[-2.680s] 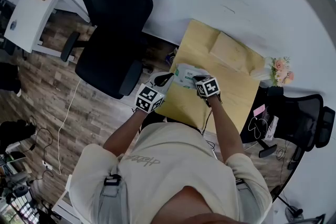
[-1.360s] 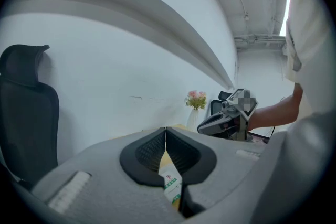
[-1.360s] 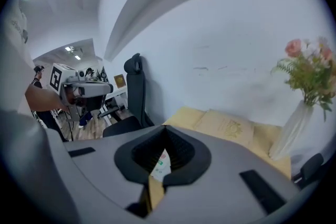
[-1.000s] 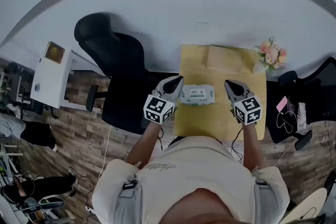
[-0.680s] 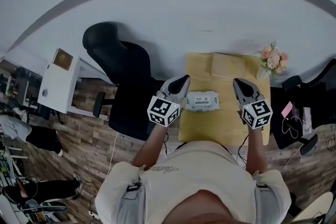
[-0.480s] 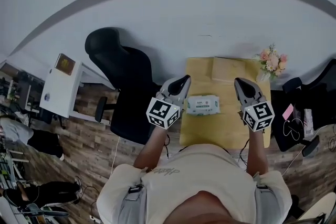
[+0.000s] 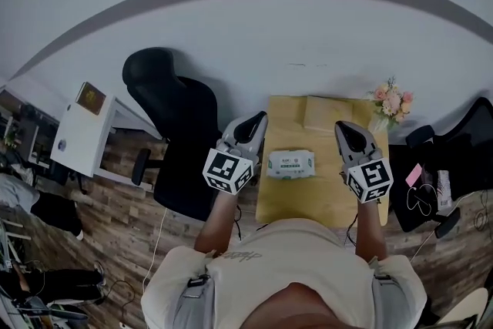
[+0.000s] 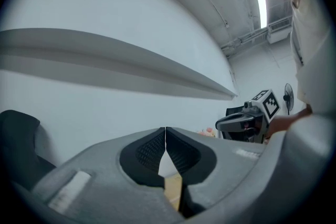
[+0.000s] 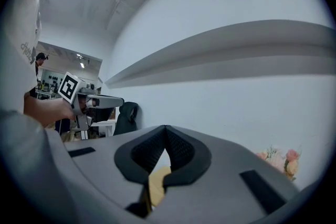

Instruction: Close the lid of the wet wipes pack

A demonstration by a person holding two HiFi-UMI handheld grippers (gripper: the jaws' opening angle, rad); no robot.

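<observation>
We see the wet wipes pack (image 7: 290, 164) lying flat on the yellow table (image 7: 308, 200), about in the middle of it. Its long axis runs from left to right in front of the person, across the way the two forearms point. Its broad face, with a green label, is turned up. This face looks flat, but the lid is too small for us to make out clearly.

Both forearms reach forward from the body, nearly parallel, one on each side of the pack. The left gripper (image 7: 256, 121) is at the left edge of the table, beside the black office chair (image 7: 173, 119), and the right gripper (image 7: 343, 129) is over the right part of the table. Both point away from the person, toward the pale wall (image 7: 254, 19). Neither one touches the pack.

In the left gripper view the two jaws meet at their tips and we find nothing between them. The right gripper view shows the same, tips pressed together with nothing held. Each of these views looks at the wall.

A small bunch of flowers (image 7: 390, 101) stands at the far right corner of the table.
</observation>
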